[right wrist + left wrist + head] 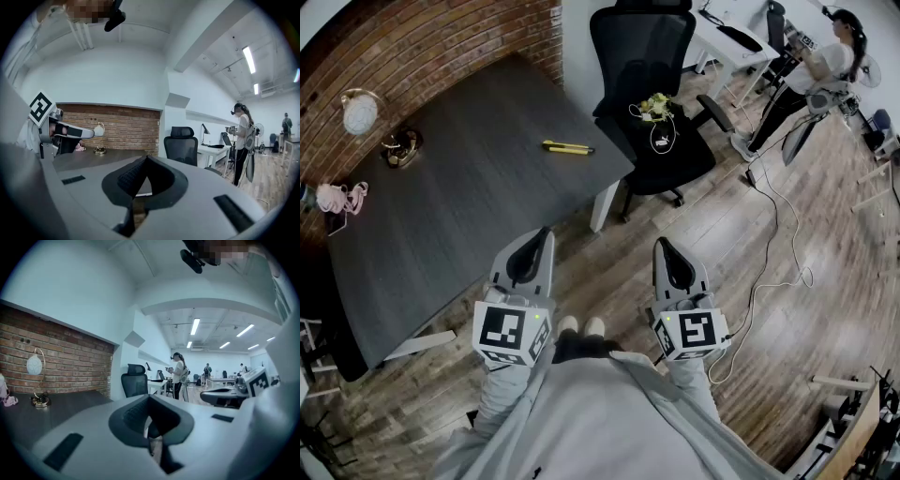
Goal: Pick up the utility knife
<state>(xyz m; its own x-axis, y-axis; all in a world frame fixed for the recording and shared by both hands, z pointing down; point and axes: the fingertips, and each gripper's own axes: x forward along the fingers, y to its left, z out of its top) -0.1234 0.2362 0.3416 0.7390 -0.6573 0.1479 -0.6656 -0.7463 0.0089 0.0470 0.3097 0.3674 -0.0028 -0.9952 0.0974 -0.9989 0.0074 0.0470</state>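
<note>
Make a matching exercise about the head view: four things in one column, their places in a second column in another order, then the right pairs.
1. yellow utility knife
2. black mesh office chair
3. brass lamp with a white globe shade
4. pink bundle

A. stands on the wooden floor
B. lies on the dark table, on the side nearest the chair
C. stands upright on the table
D. lies on the table at the view's far left

Pairs: 1-B, 2-A, 3-C, 4-D
</note>
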